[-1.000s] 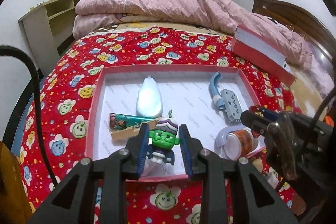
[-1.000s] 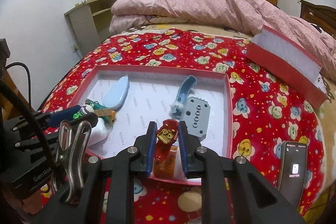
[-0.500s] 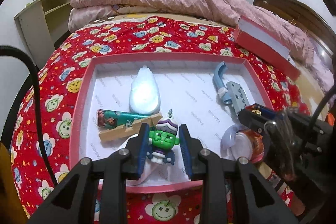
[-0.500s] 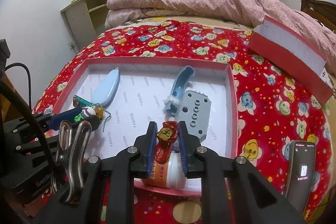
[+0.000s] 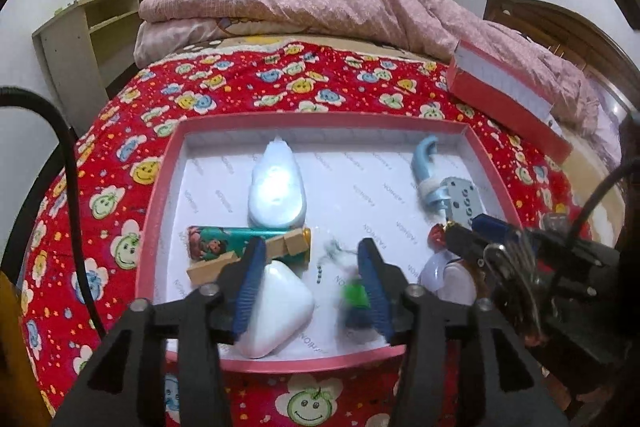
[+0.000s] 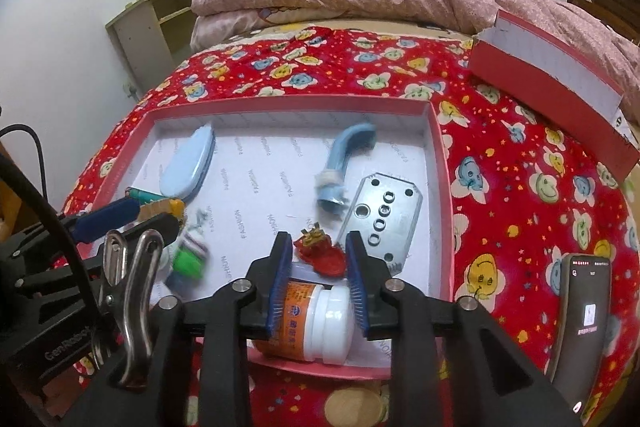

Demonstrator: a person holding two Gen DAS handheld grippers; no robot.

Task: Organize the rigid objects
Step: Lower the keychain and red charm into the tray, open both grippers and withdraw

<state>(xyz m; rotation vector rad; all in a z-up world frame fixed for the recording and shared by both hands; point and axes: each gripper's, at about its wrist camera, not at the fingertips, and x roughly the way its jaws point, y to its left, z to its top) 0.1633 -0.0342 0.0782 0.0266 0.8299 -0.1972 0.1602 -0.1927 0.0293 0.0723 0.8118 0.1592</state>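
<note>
While both sets of jaws were opening, the scene was logged as below.
Left gripper (image 5: 312, 283): jaws parted and widening; nothing clamped.
Green figure (image 5: 354, 301): seen blurred between the left fingers, close to the right-hand pad, over the box floor; contact with the pad could not be told.
White case (image 5: 276, 311): lay in the box partly under the left-hand finger.
Right gripper (image 6: 318, 281): jaws parted and widening; nothing pinched.
Red charm (image 6: 322, 255): was seen lying loose between the right fingertips, clear of both pads, on the orange bottle (image 6: 308, 319).
Metal plate (image 6: 380, 223): just beside the charm.
Pink box (image 6: 442, 163): held all items, on the red bedspread (image 6: 520, 187).
Phone (image 6: 580, 311): outside the box, on the bedspread.
</note>
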